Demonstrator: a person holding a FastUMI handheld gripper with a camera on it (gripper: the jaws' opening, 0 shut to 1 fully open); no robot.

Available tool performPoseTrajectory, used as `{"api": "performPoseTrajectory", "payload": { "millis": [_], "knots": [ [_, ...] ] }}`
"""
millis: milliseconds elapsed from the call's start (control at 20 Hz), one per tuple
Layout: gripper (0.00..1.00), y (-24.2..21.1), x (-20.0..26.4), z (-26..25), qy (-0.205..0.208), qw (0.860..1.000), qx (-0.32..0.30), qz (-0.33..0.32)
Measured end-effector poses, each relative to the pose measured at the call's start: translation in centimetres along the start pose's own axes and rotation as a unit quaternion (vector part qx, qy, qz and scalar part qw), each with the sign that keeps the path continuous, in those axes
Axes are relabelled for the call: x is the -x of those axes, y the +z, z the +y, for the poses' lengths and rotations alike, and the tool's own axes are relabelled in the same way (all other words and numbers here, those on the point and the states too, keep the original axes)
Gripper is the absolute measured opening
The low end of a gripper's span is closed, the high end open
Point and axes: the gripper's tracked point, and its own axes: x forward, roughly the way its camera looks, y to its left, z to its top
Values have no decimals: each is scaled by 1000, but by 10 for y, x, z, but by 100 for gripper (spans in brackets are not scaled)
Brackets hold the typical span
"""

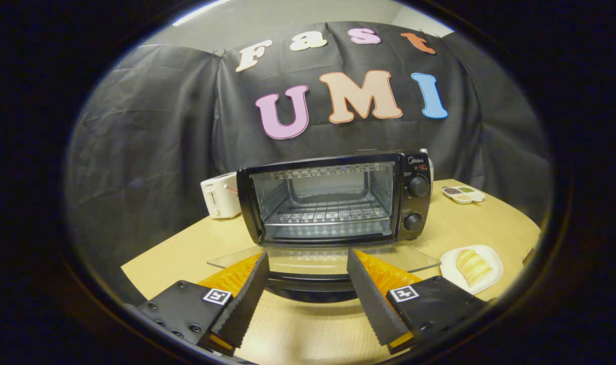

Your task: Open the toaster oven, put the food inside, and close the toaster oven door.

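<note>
The toaster oven (333,200) stands mid-worktop (308,324), its glass door (323,259) folded down flat and the wire rack inside bare. The fingers (247,294) are spread wide, level and just short of the door's handle (310,281), holding nothing. The food (474,267) lies on a white plate (493,256) near the worktop's right edge, a white toaster (219,195) beside the oven's left

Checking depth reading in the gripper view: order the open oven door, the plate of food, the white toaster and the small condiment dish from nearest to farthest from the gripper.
Gripper is open.
1. Open oven door, handle between the fingers.
2. Plate of food, just off to the right.
3. White toaster, beyond, left of the toaster oven.
4. Small condiment dish, beyond, right of it; too close to call with the toaster.
</note>
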Motion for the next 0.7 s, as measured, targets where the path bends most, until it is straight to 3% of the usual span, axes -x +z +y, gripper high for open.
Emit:
{"api": "performPoseTrajectory", "payload": {
  "millis": [500, 700],
  "knots": [
    [96, -51, -1, -6, 0, 998, -8, 68],
    [93, -53, -1, -6, -8, 998, 15, 59]
  ]
}}
